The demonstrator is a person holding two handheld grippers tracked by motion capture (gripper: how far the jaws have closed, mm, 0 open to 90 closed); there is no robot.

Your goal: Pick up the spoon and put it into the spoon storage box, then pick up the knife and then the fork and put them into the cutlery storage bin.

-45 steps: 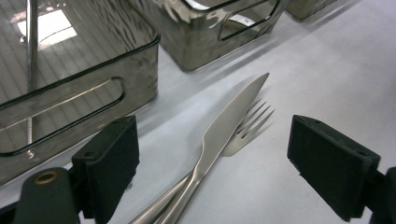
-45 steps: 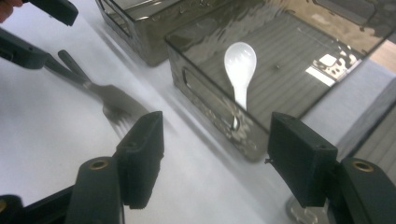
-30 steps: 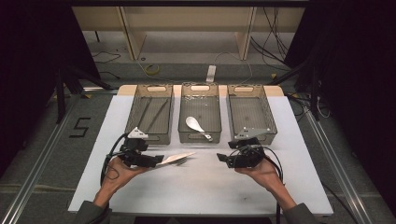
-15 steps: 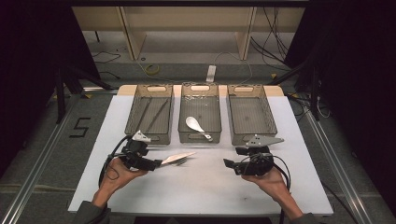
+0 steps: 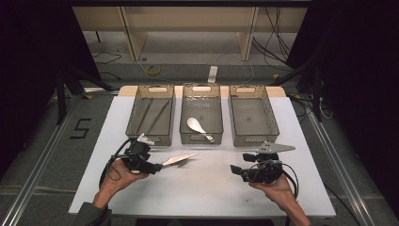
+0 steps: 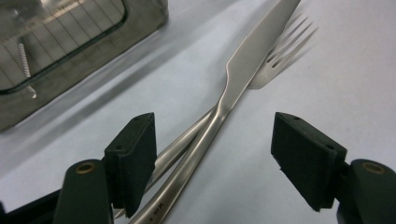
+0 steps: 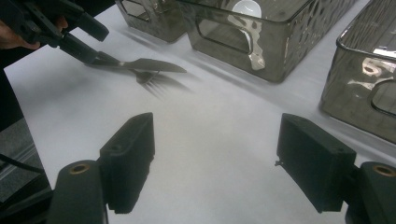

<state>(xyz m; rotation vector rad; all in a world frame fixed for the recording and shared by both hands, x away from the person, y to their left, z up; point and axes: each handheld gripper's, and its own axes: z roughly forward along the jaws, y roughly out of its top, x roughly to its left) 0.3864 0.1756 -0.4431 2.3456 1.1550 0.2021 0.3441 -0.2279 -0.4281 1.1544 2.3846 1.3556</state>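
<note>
The left gripper (image 6: 215, 154) has its jaws wide apart and they have just been closing a bit. A knife (image 6: 243, 70) and fork (image 6: 280, 51) lie crossed on the table (image 5: 207, 193) between them, handles by the left pad. The right gripper (image 7: 215, 163) has been opening over bare table, holding nothing.

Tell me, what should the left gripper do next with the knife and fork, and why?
Probably close a bit more. The left gripper has been closing, but its pads still stand open around the crossed handles of the knife and fork, which lie on the table. The right gripper is open, holding nothing.
</note>
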